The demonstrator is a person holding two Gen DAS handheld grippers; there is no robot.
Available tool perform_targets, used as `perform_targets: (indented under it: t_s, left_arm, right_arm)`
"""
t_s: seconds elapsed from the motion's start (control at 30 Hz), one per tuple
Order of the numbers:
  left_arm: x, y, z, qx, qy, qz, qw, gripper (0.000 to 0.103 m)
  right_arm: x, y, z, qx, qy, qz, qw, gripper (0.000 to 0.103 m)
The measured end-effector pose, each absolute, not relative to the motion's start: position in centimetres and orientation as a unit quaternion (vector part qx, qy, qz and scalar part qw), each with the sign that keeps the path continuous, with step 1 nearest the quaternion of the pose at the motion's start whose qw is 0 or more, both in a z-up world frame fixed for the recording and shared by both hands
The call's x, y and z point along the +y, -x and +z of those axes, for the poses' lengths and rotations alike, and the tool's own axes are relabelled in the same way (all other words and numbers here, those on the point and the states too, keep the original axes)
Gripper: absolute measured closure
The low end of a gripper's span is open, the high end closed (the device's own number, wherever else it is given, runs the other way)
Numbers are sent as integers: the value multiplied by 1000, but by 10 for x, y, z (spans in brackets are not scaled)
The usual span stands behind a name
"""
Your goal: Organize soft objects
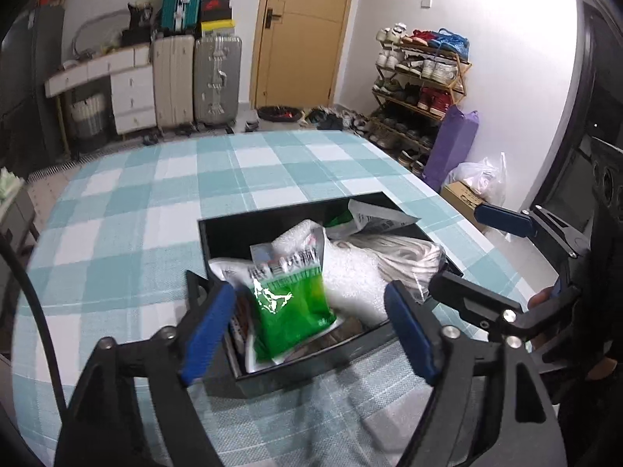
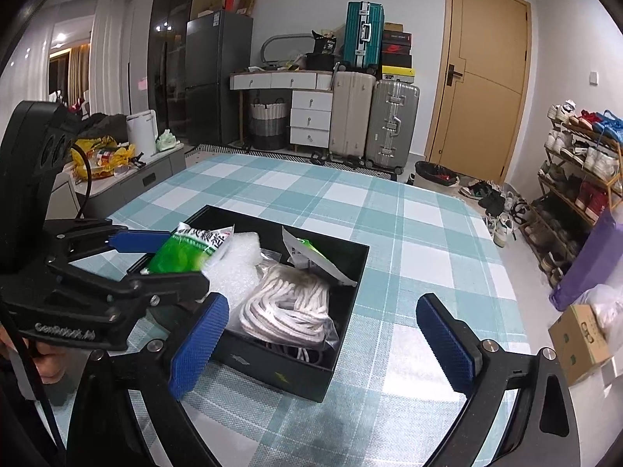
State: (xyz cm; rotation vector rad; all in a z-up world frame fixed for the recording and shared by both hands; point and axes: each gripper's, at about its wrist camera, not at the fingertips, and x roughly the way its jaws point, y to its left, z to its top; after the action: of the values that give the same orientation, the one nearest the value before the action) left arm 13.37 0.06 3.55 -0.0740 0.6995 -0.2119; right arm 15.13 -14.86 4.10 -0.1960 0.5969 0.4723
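The left gripper (image 1: 307,330) is standing wide apart over the near end of the black box (image 1: 218,229), and the green packet (image 1: 292,303) is lying between its pads without being pressed, so I judge it is being let go into the box. The packet's long axis is running away from the gripper, tilted, its lower end hidden behind the box wall. The right gripper (image 2: 323,338) is also spread wide and is carrying nothing, beside the box's right side. Further in, a white foam sheet (image 1: 350,272) and a bagged white rope (image 2: 288,303) are filling the box; what is lying beneath them is hard to see. The checked tablecloth (image 1: 155,179) beyond is carrying nothing more.
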Motion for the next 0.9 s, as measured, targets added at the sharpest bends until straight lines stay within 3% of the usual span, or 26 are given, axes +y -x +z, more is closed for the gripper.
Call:
perform_targets:
  t_s: [0.13,0.27,0.9]
  left_arm:
    - [4,-124,42,326,27,-88,941,4]
    - [11,-112,45,306,31,-65,949,0]
    - [14,-89,27,247,5,9,969,0]
  right_arm:
    - [-154,-142,43,284,77,239,925,1]
    - [-160,-134,44,279,55,248,926,1]
    - [-164,-110,39,232,28,271,934,1]
